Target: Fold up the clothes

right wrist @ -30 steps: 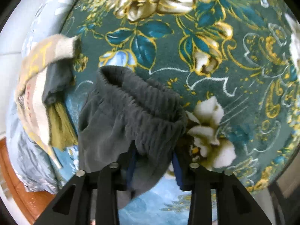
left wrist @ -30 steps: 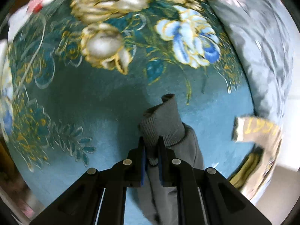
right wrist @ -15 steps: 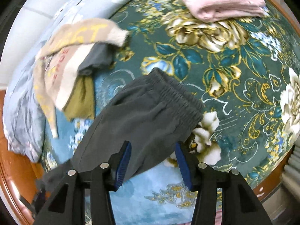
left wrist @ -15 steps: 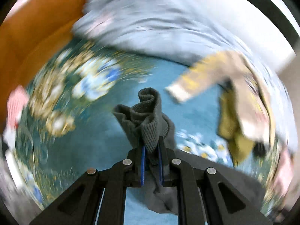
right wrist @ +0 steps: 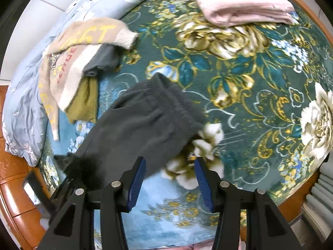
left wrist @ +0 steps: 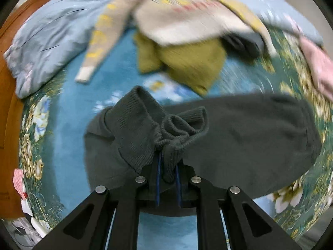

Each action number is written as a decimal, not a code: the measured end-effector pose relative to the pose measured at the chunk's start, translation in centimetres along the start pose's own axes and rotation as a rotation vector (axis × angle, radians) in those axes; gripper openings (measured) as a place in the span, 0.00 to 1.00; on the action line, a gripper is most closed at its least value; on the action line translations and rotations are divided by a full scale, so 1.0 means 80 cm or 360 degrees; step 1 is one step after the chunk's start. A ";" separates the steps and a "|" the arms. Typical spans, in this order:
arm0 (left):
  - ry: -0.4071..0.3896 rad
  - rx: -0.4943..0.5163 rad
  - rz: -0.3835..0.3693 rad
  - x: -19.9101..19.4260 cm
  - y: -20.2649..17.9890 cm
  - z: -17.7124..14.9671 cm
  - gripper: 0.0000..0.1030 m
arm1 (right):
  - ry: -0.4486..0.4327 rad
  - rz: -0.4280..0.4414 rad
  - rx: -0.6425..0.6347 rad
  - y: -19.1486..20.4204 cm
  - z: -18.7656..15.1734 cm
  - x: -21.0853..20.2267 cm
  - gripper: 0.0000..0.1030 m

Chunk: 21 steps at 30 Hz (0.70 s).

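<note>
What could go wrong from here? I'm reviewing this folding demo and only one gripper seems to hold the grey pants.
The left gripper pinches only the bunched ribbed cuffs of the grey pants, so they may slip out. The right gripper is open and holds nothing, so the waistband could drag or crumple. The nearby clothes pile could snag.

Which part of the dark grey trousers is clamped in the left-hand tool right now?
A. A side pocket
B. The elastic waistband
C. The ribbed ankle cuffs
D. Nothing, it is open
C: in the left wrist view the left gripper is shut on the bunched ribbed cuffs of the grey trousers, while the waistband lies free on the blanket.
</note>
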<state>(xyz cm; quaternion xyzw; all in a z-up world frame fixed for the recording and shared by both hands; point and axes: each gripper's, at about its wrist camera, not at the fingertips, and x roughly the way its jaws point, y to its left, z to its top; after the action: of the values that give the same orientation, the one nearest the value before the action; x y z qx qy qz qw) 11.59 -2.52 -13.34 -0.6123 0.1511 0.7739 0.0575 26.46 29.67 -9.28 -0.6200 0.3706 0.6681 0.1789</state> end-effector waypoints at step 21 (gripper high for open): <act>0.0126 -0.0654 -0.0180 0.020 0.127 -0.043 0.52 | 0.0104 0.0272 -0.0007 -0.033 -0.012 0.040 0.52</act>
<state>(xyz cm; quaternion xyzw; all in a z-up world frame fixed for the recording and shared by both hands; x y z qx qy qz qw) 11.66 -13.35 -13.90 -0.6487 -0.0422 0.7593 -0.0313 28.40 30.01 -13.04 -0.6080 0.4263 0.6610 0.1078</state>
